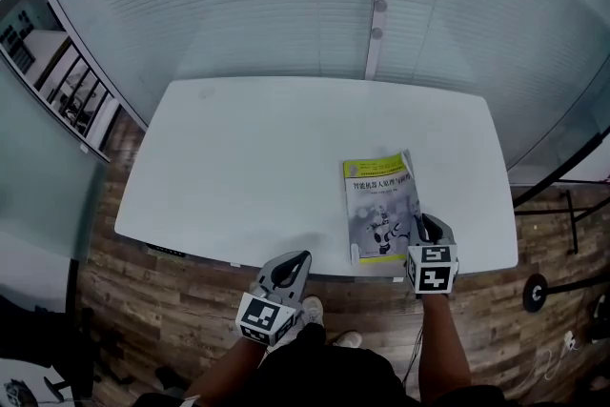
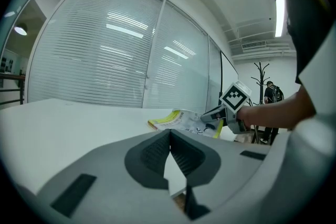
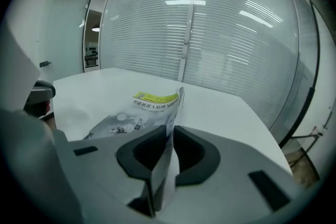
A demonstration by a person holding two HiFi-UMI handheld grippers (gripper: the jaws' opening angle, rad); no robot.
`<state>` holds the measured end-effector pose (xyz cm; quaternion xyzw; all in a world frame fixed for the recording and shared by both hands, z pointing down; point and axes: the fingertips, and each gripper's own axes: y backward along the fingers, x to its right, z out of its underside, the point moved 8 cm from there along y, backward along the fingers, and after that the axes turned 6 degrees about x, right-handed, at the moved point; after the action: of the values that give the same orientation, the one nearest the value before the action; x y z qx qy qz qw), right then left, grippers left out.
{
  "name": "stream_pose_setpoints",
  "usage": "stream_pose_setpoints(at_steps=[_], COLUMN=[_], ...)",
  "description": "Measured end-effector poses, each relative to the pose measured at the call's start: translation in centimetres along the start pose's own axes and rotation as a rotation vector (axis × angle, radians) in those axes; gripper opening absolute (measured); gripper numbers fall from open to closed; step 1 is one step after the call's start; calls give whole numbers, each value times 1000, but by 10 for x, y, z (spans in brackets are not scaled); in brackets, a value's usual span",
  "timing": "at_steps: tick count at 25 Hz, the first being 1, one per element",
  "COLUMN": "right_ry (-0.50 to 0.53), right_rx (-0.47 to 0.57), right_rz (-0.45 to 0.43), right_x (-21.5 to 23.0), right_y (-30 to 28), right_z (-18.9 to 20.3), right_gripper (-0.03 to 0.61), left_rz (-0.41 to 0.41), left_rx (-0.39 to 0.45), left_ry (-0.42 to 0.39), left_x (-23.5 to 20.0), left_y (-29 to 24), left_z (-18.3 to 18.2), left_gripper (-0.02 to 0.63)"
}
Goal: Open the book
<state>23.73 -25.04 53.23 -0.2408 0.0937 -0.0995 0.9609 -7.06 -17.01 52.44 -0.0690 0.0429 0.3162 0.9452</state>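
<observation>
**The right gripper is pinching the book's cover**
The book (image 1: 381, 210) is lying on the white table (image 1: 248, 157), near the table's front edge. The right gripper (image 3: 172, 131) is squeezing the cover (image 3: 152, 113) by its edge and holding it up a little. The left gripper (image 2: 169, 134) is hanging just off the table's front edge, its 2 jaws pressed together on nothing.

Book (image 1: 379, 205): one, at the near right
Counter (image 1: 248, 157): one
Grippers: two, the left gripper (image 1: 297, 260) and the right gripper (image 1: 425, 224)
Coat stand (image 2: 261, 72): one, far right
</observation>
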Motion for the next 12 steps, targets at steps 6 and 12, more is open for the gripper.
stream_pose_setpoints(at_steps=[6, 12], right_ry=[-34, -27], right_rx=[53, 100], right_rz=[-13, -17], right_x=[-2, -16], right_y=[7, 11], right_z=[-14, -29], right_gripper=[49, 46], left_rz=[11, 19], left_rx=[17, -7], left_ry=[-12, 1], left_x=[3, 1], left_y=[-5, -4], left_z=[-3, 4], left_gripper=[11, 11])
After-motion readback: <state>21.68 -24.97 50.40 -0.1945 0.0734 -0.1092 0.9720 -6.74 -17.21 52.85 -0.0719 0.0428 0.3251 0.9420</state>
